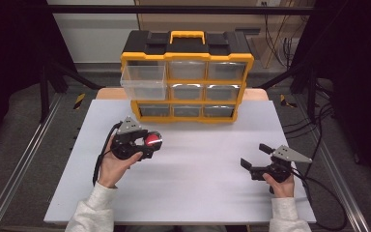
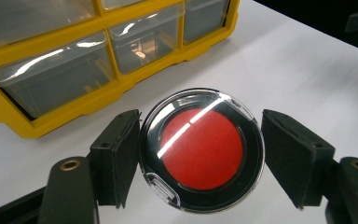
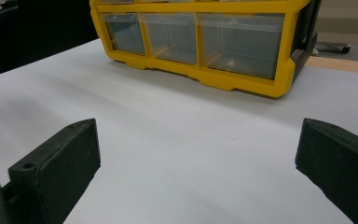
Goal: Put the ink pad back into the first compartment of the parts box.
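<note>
White sheeting covers the table [image 1: 193, 159], with dark floor and metal rails to either side and a yellow drawer cabinet [image 1: 187, 77] standing at the far edge, its black top carrying a yellow handle. Its top-left drawer [image 1: 143, 81] is pulled out toward the person; the other clear drawers sit flush in their frame. On the left side of the table, the left gripper [image 1: 150, 143] is held in the person's left hand [image 1: 117, 166], and its fingers [image 2: 116, 156] are clenched on a round compact [image 2: 202, 149], a clear-lidded black case with a red disc inside. In the left gripper view the compact sits squarely between the two black pads, gripped at its rim on both sides, lid facing the camera, with the cabinet's bottom row of drawers just beyond it. The compact lies in front of the cabinet, near its lower left corner. Well apart on the right, the right gripper [image 1: 254, 155] rests low over bare table with its fingers [image 3: 60, 163] spread wide and released, nothing between them.
</note>
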`<state>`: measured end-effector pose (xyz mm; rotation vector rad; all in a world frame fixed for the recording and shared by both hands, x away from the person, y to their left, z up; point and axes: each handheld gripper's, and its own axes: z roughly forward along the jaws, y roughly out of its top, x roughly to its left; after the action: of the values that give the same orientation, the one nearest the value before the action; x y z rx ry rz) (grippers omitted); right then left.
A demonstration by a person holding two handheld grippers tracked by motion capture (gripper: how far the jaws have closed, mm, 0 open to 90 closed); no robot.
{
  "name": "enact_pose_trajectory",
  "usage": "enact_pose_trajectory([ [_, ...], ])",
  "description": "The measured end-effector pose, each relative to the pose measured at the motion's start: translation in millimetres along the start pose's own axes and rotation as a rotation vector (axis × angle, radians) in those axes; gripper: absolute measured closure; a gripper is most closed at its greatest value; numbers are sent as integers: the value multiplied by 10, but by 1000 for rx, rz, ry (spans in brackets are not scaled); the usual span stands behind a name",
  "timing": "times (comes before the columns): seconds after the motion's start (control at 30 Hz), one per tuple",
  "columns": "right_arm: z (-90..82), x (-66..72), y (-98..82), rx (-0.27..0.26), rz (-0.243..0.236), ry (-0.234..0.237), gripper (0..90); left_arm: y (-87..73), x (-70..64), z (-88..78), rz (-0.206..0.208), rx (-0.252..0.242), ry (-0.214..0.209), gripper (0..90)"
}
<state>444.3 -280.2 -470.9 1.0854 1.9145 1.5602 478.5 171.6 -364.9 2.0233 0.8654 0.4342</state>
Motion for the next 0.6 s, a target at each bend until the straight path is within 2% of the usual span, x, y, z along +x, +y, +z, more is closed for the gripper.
enact_pose_trajectory([
  [0.6,19,-4,-3,12,-5,-6,4,187,95,-340,-18,-83,11,298],
])
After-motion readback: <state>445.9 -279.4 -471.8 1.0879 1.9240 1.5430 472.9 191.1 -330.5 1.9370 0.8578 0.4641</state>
